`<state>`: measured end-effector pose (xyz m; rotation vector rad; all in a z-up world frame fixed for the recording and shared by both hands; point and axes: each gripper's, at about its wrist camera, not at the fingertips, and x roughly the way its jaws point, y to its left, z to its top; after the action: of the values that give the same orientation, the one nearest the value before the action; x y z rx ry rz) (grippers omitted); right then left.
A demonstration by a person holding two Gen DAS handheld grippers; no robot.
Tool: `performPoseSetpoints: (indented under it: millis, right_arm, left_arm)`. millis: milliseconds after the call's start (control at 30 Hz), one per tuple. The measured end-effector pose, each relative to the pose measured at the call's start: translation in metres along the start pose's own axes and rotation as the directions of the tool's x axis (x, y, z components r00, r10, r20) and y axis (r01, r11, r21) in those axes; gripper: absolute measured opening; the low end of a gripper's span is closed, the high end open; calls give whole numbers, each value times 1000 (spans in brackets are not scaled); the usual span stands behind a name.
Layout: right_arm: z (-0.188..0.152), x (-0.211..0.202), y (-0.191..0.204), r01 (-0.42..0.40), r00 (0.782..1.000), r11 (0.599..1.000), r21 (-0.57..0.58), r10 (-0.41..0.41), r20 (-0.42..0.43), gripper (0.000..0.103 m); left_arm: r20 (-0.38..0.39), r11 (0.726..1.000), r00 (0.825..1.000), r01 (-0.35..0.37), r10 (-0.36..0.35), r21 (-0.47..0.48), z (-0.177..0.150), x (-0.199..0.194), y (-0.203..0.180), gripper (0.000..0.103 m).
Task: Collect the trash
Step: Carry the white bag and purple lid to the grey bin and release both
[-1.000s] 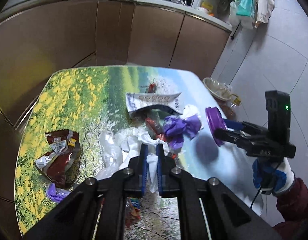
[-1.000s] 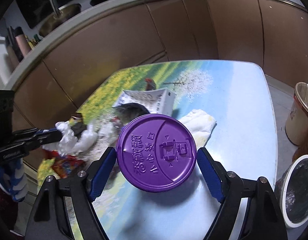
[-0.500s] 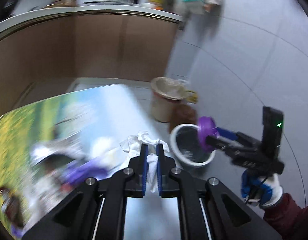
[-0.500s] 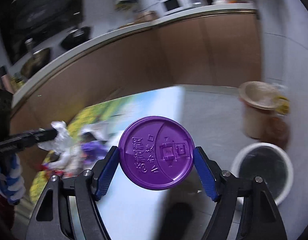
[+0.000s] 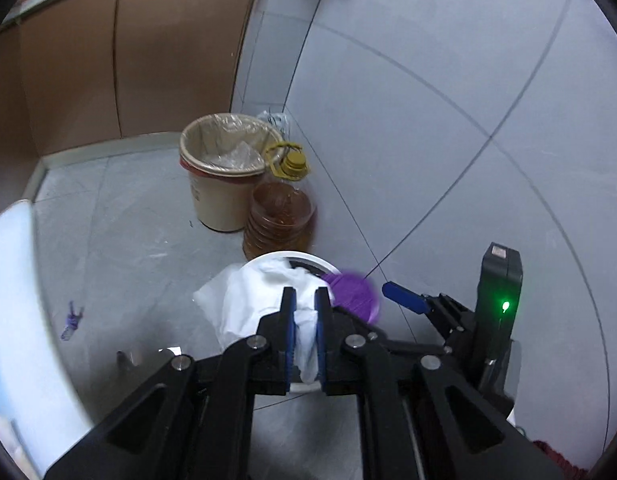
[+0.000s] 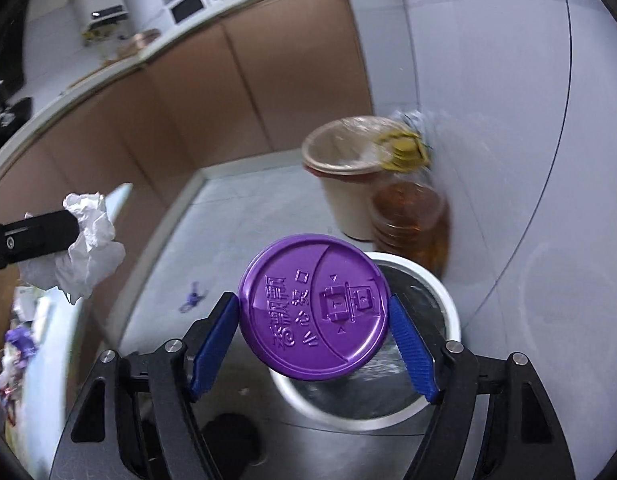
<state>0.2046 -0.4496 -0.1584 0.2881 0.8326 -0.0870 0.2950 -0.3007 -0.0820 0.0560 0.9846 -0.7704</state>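
Purple lid (image 6: 313, 306): round plastic disc, embossed characters and small pictogram on face, tilted toward my right camera, edges between blue pads, over white bin. I see it in left view (image 5: 353, 292) as blurred purple oval.

Crumpled white tissue (image 5: 252, 304): wadded, pinched between my left blue pads, loose folds spilling forward over bin rim.

White bin (image 6: 440, 292): round, on grey tiled floor, dark liner inside, beside amber oil jug.
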Motion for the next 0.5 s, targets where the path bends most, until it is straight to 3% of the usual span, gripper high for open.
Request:
performPoseSetpoints:
  millis: [200, 267, 333, 500]
  right_arm:
    - [3, 33, -30, 68, 997, 997, 33, -67, -41, 87]
    - [2, 31, -33, 68, 997, 997, 44, -66, -36, 89]
    - [-2, 27, -33, 80, 996, 996, 42, -79, -35, 89]
    - [-9, 8, -27, 93, 996, 995, 33, -92, -21, 89]
  left_arm:
    - [-42, 998, 998, 40, -42, -54, 6, 40, 8, 22]
    - [-27, 996, 998, 52, -54, -71, 5, 35, 10, 41]
    - [-9, 996, 998, 55, -56, -75, 5, 30, 10, 48]
    - [20, 996, 998, 54, -52, -70, -2, 3, 9, 48]
